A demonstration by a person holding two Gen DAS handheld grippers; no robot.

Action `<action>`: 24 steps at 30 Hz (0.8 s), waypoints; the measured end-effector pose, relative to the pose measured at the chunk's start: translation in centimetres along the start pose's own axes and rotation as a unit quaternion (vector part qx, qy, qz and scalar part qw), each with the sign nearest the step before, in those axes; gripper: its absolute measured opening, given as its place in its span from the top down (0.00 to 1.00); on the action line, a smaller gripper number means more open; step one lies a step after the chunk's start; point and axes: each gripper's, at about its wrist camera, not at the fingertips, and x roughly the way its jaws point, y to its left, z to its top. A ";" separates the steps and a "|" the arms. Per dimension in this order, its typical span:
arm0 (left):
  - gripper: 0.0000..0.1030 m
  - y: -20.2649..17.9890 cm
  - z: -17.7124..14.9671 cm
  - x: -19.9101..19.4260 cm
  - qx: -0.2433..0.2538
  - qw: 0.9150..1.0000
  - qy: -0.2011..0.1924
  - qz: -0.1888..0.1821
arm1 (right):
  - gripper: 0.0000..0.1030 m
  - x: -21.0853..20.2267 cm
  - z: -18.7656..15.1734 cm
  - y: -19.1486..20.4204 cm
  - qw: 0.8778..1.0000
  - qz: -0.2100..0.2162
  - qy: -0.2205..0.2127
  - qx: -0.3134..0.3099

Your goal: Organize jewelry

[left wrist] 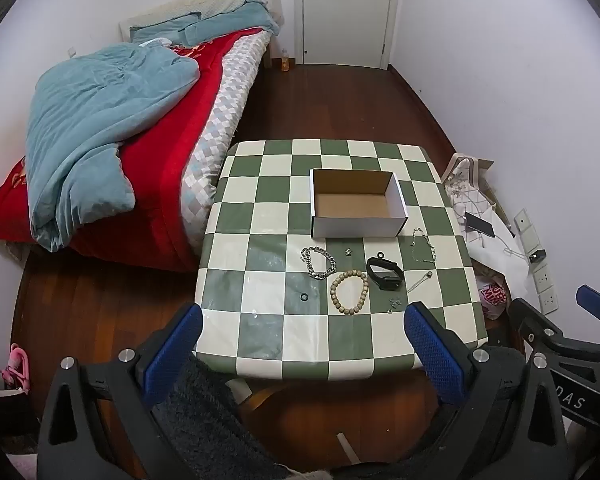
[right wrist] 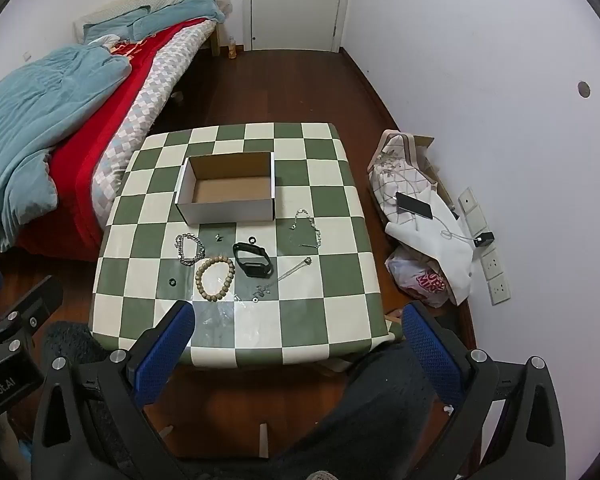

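Note:
An empty white cardboard box point(left wrist: 358, 204) point(right wrist: 228, 194) stands on the checkered table point(left wrist: 260, 320) point(right wrist: 320, 320). In front of it lie a silver chain bracelet point(left wrist: 318, 263) point(right wrist: 189, 249), a wooden bead bracelet point(left wrist: 349, 293) point(right wrist: 215, 278), a black watch band point(left wrist: 385, 273) point(right wrist: 253, 260), a thin silver chain point(left wrist: 423, 246) point(right wrist: 306, 227), a silver pin point(left wrist: 419, 281) point(right wrist: 294, 269) and small rings and studs point(left wrist: 395, 303) point(right wrist: 261, 291). My left gripper point(left wrist: 304, 344) and right gripper point(right wrist: 298, 340) are both open and empty, held above the table's near edge.
A bed point(left wrist: 140, 120) with blue and red covers stands left of the table. Bags, a phone point(right wrist: 414, 205) and a cable lie on the floor at the right by the wall. A closed door point(left wrist: 346, 12) is at the back.

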 end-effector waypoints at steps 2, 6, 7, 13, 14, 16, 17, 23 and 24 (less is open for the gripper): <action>0.00 0.0 0.0 0.0 0.000 1.000 0.000 0.001 | 0.00 0.1 0.0 0.1 1.000 -0.001 0.000 0.000; 0.00 0.0 0.0 -0.1 -0.001 1.000 0.000 0.001 | 0.00 0.1 0.0 0.1 1.000 -0.003 0.000 0.001; 0.00 0.0 0.0 -0.1 -0.001 1.000 0.000 0.001 | 0.00 0.1 0.1 0.1 1.000 -0.003 0.000 0.001; 0.00 0.0 0.1 -0.1 0.001 1.000 0.002 0.001 | 0.00 0.1 0.0 0.3 1.000 -0.001 -0.001 0.000; 0.00 0.0 0.1 -0.1 0.000 1.000 0.001 0.000 | 0.00 0.1 0.0 0.3 1.000 -0.001 -0.001 0.000; 0.00 0.0 0.1 0.0 0.000 1.000 0.001 0.000 | 0.00 0.2 0.1 0.2 1.000 -0.001 0.000 -0.001; 0.00 0.0 0.0 0.0 0.000 1.000 0.001 0.000 | 0.00 0.1 0.1 0.2 1.000 -0.001 0.000 0.000; 0.00 0.1 -0.6 0.4 0.000 1.000 0.004 0.001 | 0.00 0.2 0.1 0.2 1.000 0.000 0.000 -0.001; 0.00 0.2 -0.6 0.4 0.001 1.000 0.004 0.001 | 0.00 0.2 0.1 0.1 1.000 -0.001 0.001 -0.001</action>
